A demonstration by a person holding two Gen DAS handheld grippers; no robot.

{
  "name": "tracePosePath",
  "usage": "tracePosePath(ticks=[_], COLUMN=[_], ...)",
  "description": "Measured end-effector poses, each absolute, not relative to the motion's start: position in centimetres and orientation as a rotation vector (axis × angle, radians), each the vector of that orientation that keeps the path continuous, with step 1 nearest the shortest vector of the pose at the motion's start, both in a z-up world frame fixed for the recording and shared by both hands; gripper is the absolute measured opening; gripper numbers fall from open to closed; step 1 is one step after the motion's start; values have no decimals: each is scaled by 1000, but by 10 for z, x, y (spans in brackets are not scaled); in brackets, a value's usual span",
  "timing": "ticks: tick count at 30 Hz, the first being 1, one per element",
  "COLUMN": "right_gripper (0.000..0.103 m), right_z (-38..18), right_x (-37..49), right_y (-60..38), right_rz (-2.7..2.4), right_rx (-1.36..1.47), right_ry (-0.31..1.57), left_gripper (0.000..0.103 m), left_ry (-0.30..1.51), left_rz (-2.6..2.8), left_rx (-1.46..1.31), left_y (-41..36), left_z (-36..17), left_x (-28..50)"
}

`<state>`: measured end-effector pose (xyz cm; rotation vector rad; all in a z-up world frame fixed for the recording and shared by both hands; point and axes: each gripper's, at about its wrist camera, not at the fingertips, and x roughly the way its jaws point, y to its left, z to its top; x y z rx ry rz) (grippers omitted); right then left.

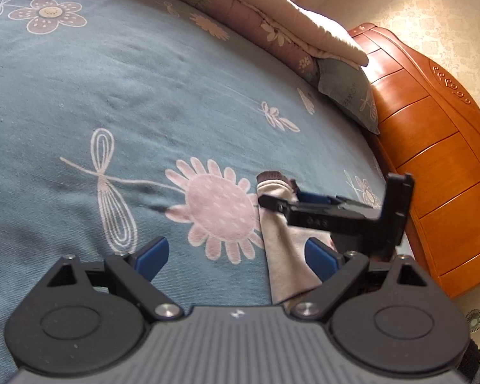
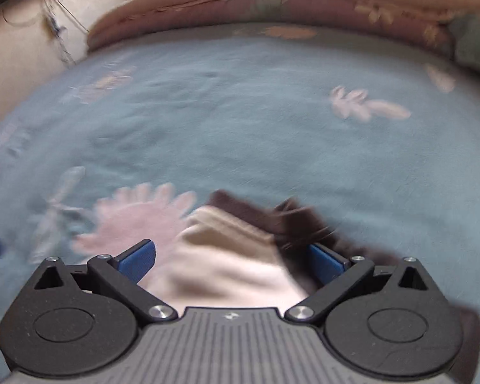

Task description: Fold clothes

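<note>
- A bed (image 1: pixel 80 96) with a blue-grey flowered sheet fills both views; a folded quilt (image 1: pixel 255 16) is laid along its far side and a wooden headboard (image 1: pixel 431 160) is seen at the right.
- The task's thing, a cream garment with a dark brown cuff (image 1: pixel 278 224), lies on the sheet beside a big pink flower print (image 1: pixel 220 211). In the right wrist view the garment (image 2: pixel 227 256) is blurred, and cream cloth is seen beside dark brown cloth, bunched and not flat.
- No neat finished fold is shown. It is judged that the folding is in progress or the piece is being arranged; how many folds are made cannot be told, because much of the cloth is hidden under the tools.
- The left hand-held gripper (image 1: pixel 240 256) is spread wide above the sheet, and nothing is between its blue pads.
- The right hand-held gripper (image 2: pixel 233 259) is also spread wide, low over the garment; the cloth is seen between its pads but is not pinched.
</note>
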<state>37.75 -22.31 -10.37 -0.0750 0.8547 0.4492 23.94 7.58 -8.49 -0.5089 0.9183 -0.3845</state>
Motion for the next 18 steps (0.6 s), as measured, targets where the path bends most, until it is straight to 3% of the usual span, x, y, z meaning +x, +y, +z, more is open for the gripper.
tracePosePath(ticks=[7,11,18], right_gripper=[103,103,103], right_z=[-65,-79,-82], right_x=[356,338,375], right_y=[-248,-251,-218], right_rz=[462,480,492], right_rx=[3,15,30], right_ry=[789,880,820], left_gripper=[92,92,92], left_ry=[907,922,900], left_rz=[-373,-387,-374], left_rx=[-526,-518,-499], left_y=[84,80,82], left_z=[-91,-95,-81], left_x=[242,243,235])
